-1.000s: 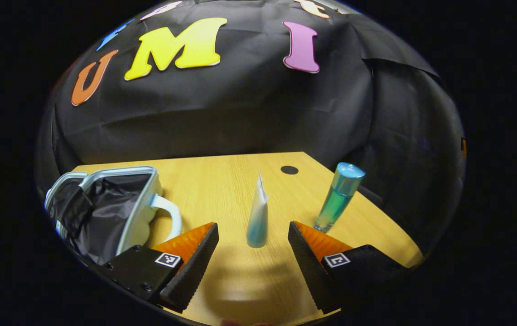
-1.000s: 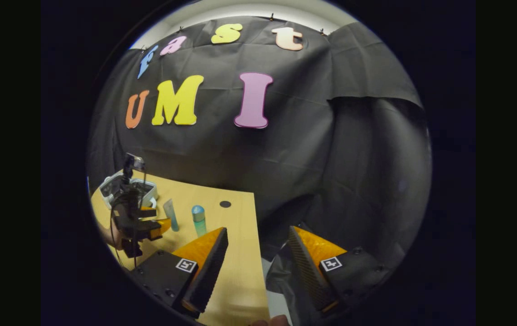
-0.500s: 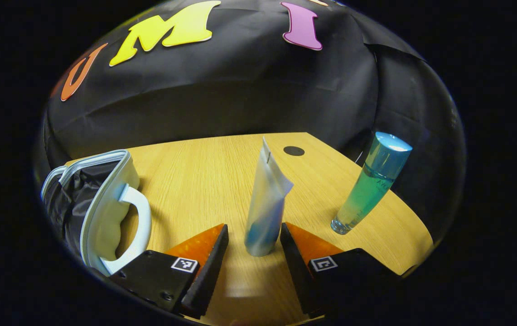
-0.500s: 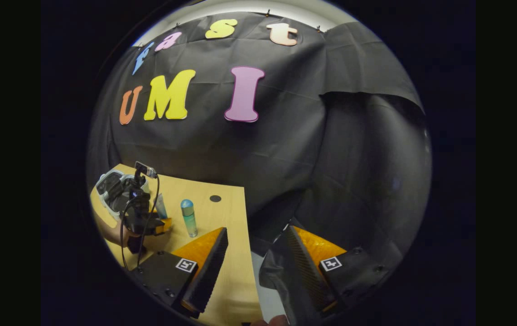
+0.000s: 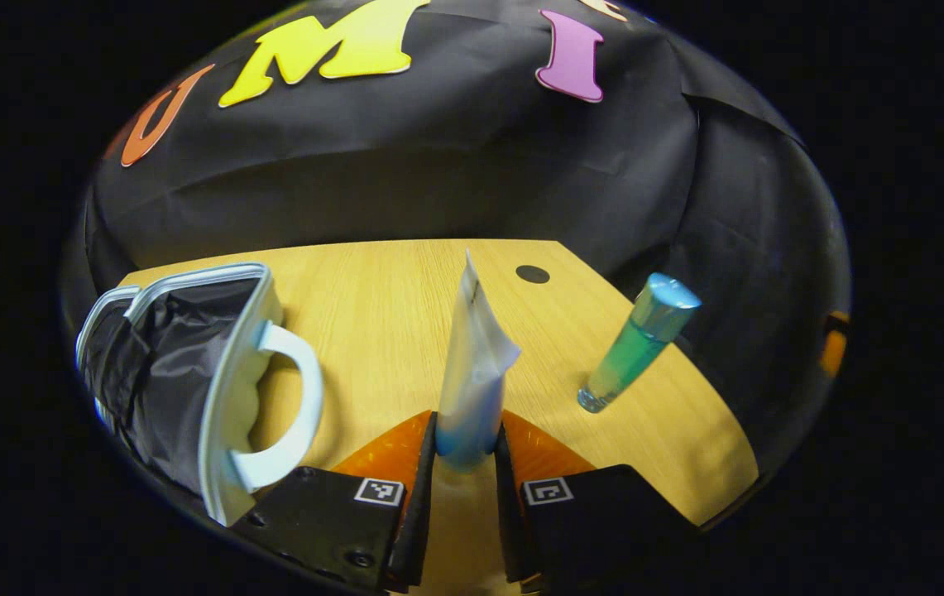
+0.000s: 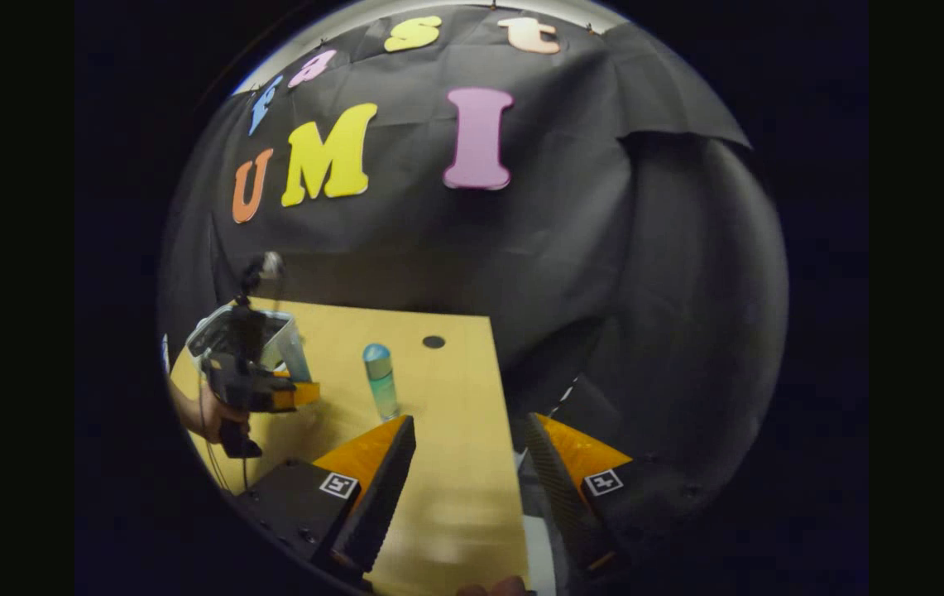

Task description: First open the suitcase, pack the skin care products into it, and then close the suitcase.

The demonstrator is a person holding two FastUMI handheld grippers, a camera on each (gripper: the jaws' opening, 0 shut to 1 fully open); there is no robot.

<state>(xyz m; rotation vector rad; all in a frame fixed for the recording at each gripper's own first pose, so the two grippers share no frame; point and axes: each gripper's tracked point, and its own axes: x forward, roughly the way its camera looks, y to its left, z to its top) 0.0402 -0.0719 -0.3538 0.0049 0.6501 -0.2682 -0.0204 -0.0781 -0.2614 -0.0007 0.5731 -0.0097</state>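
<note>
At the bottom centre of the left gripper view, the left gripper [image 5: 467,451] has its two orange-and-black fingers [image 5: 405,463] pressed against either side of the lower end of a white-and-blue tube [image 5: 472,377], which stands upright with its flat crimped end pointing up. To the right of the tube, apart from it, a teal bottle [image 5: 633,343] with a light blue cap stands on the wooden worktop [image 5: 389,306]. At the left of that frame the pale blue suitcase [image 5: 227,389] lies open, its black lining showing and its curved handle facing the tube. A small dark hole [image 5: 533,274] marks the worktop near its far edge.

Low in the right gripper view, the right gripper [image 6: 463,480] holds its fingers [image 6: 376,484] wide apart with nothing between them, above the right edge of the worktop [image 6: 455,389]. At the left of this frame a hand [image 6: 211,410] holds the left gripper [image 6: 302,389] at the tube [image 6: 296,358], just in front of the suitcase [image 6: 223,331]. The teal bottle [image 6: 380,382] stands to the right of them, nearer the frame's centre.
</note>
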